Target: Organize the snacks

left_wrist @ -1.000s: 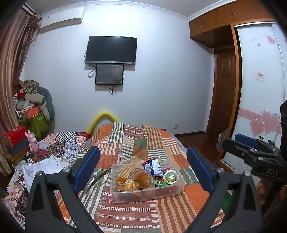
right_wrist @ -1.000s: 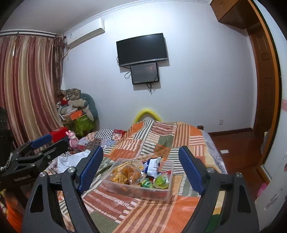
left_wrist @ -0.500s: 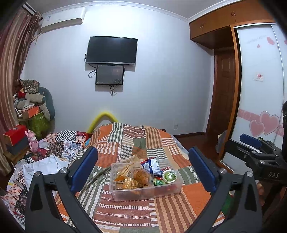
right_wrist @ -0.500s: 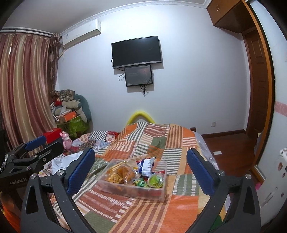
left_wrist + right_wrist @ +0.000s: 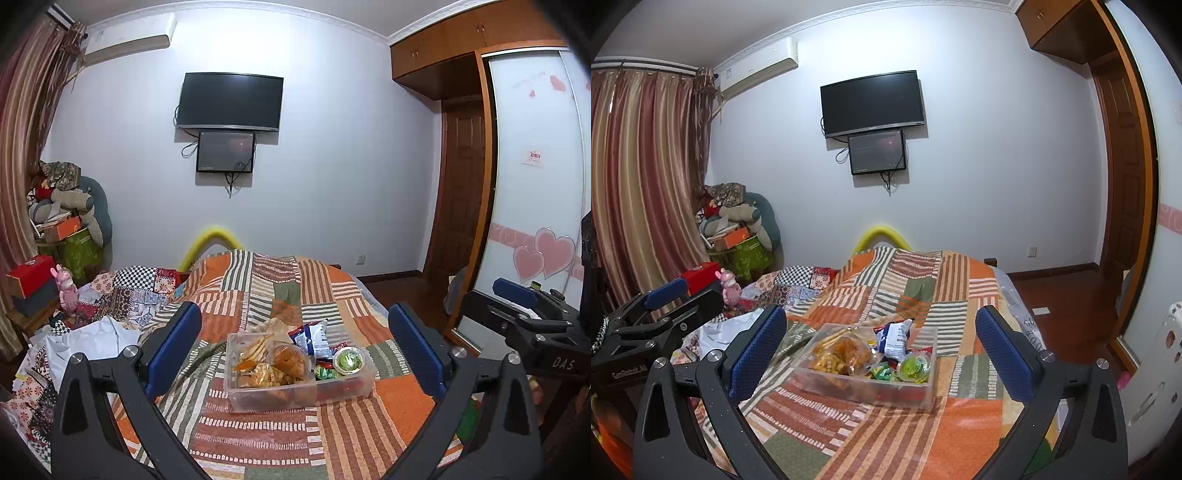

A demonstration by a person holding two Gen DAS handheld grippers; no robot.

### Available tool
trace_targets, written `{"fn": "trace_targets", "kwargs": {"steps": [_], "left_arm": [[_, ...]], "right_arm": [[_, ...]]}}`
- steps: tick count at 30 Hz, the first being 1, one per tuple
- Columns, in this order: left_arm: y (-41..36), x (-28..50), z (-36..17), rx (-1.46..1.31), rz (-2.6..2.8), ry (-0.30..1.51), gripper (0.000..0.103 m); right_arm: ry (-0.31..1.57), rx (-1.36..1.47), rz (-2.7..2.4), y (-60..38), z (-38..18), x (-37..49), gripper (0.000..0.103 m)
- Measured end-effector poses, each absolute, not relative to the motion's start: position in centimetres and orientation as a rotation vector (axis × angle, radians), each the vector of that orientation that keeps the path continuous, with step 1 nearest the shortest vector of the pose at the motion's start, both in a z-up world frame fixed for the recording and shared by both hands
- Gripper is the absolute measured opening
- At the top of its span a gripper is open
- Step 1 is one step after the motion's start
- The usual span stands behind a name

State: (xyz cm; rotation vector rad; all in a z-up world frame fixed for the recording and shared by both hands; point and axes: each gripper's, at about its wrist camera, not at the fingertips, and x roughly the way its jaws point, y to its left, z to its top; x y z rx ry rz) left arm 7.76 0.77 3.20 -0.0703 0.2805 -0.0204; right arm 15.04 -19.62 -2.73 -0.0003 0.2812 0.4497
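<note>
A clear plastic box (image 5: 273, 397) sits on the patchwork bedspread (image 5: 351, 424), also in the right wrist view (image 5: 871, 387). It holds orange snack bags (image 5: 284, 360), a blue-white chip packet (image 5: 310, 336), a green-lidded cup (image 5: 348, 360) and small green candies (image 5: 325, 373). My left gripper (image 5: 295, 343) is open and empty, held above the bed short of the box. My right gripper (image 5: 881, 339) is open and empty, likewise short of the box. Each gripper shows at the edge of the other's view.
The bed fills the middle of the room. Crumpled quilts and white cloth (image 5: 92, 332) lie on its left. A red box (image 5: 31, 269) and a pink toy (image 5: 66, 291) stand at left. A wardrobe (image 5: 532, 184) and door (image 5: 461, 192) are at right.
Both grippers have drawn back and risen slightly, so the box looks a bit smaller and lower. Both stay open.
</note>
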Motion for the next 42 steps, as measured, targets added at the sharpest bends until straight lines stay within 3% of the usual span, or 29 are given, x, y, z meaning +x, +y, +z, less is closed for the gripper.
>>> {"fn": "trace_targets", "kwargs": {"steps": [42], "left_arm": [[1.03,7.6,2.99,-0.071,-0.062,0.288,0.103]], "right_arm": [[0.297,0.011,0.45,-19.53,-2.64,15.0,0.103]]}}
